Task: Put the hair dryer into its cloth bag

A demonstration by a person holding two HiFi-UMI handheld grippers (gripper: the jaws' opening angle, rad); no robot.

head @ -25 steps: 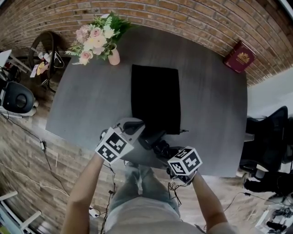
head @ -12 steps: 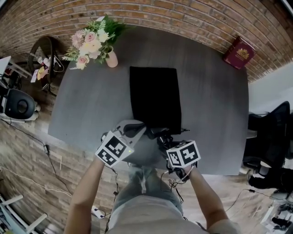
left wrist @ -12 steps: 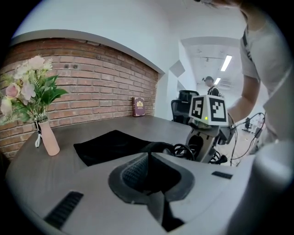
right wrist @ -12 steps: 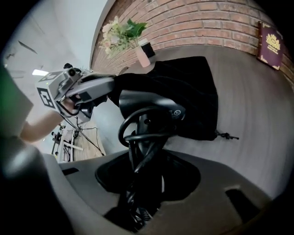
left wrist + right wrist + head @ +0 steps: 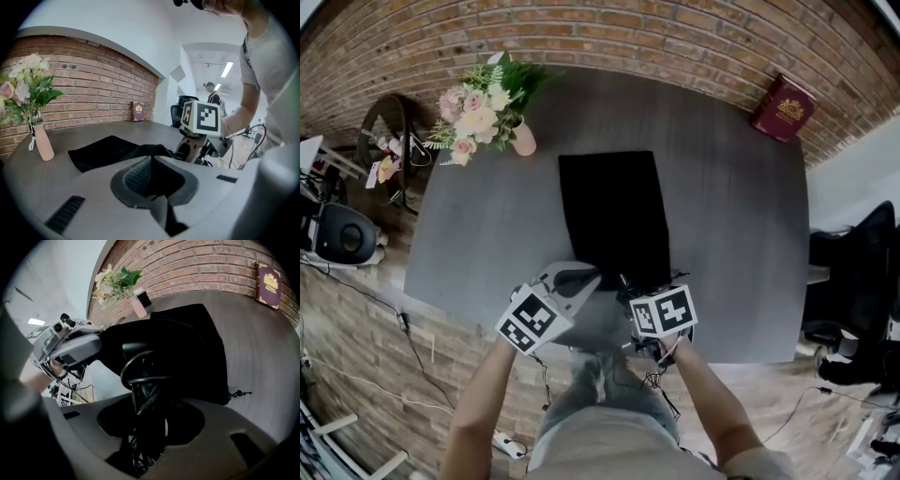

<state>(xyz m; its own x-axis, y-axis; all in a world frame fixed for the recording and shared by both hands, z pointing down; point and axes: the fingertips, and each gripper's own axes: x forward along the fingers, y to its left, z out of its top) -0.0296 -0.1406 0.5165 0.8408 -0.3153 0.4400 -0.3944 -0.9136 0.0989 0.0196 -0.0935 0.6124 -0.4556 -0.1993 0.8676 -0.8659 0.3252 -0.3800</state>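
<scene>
Inspecting | my left hand-held gripper [image 5: 152, 183] pinches limp black cloth bag [image 5: 614, 211] at its mouth, grey bench [image 5: 741, 234] | right hand-held gripper [image 5: 145, 430] grasps black hair dryer [image 5: 140, 401] there, cord-wrapped; I judge it rigid, weighty.

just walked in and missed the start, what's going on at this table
A person is working with a handheld gripper in each hand. The left gripper is pinched shut on the near edge of the black cloth bag, which lies on the grey table. The right gripper is closed on the black hair dryer and its looped cord, right at the bag's near end. Whether any of it is inside yet is hard to tell, black against black.
</scene>
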